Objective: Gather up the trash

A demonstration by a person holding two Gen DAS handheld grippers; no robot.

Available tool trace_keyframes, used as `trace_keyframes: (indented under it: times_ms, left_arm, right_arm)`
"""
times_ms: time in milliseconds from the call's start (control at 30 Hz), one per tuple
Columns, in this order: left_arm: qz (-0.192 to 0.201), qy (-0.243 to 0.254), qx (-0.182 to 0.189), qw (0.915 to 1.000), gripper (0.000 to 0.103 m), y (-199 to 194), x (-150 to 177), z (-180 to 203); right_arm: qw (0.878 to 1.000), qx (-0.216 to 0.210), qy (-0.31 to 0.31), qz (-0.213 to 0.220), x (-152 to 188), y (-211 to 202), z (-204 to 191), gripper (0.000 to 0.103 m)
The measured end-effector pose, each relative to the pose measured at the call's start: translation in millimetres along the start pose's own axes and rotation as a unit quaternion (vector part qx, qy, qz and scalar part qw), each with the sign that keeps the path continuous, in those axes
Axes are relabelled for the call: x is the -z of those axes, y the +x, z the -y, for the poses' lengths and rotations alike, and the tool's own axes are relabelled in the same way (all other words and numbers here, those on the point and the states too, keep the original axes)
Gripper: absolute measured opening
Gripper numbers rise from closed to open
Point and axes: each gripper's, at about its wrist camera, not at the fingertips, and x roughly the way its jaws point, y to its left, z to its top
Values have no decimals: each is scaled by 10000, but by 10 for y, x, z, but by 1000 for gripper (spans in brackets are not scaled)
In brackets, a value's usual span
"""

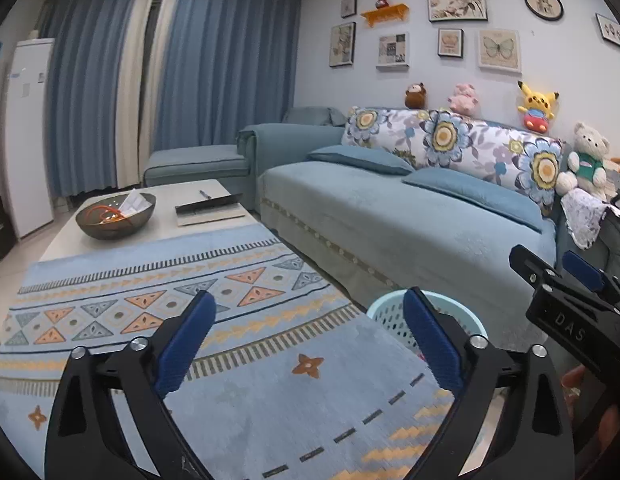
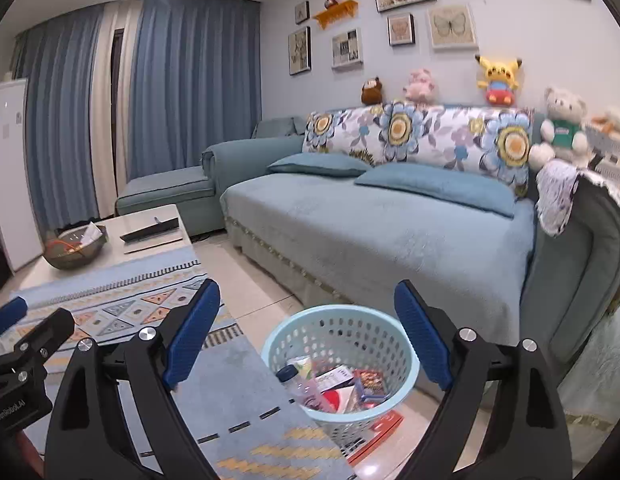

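A pale blue perforated trash basket (image 2: 342,332) stands on the floor in front of the sofa, holding a plastic bottle (image 2: 294,380), wrappers and a small red box (image 2: 370,386). A red and white packet (image 2: 384,426) lies on the floor against the basket's base. My right gripper (image 2: 306,344) hangs open above and in front of the basket, nothing between its blue pads. In the left wrist view the basket (image 1: 390,314) shows partly behind my left gripper (image 1: 308,344), which is open and holds nothing. The right gripper (image 1: 558,276) appears at that view's right edge.
A patterned blue rug (image 1: 230,360) covers the floor. A low white coffee table (image 1: 170,216) carries a dark bowl (image 1: 116,216) and a tray. The blue sofa (image 2: 370,232) with cushions and plush toys runs along the right wall. Curtains and a white fridge stand at the back.
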Motion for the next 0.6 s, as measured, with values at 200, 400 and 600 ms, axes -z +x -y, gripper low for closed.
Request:
trace_keyframes:
  times_ms: [200, 400, 600]
  left_arm:
    - [-139, 174, -211, 9995, 94, 145, 113, -31]
    - [7, 375, -446, 9983, 95, 131, 118, -3]
    - [87, 399, -464, 9981, 95, 90, 102, 41]
  right_arm:
    - [9999, -67, 98, -52, 39, 51, 0, 84]
    - [10000, 2, -38, -52, 92, 73, -74, 84]
    - [9999, -44, -97, -50, 127, 55, -139, 84]
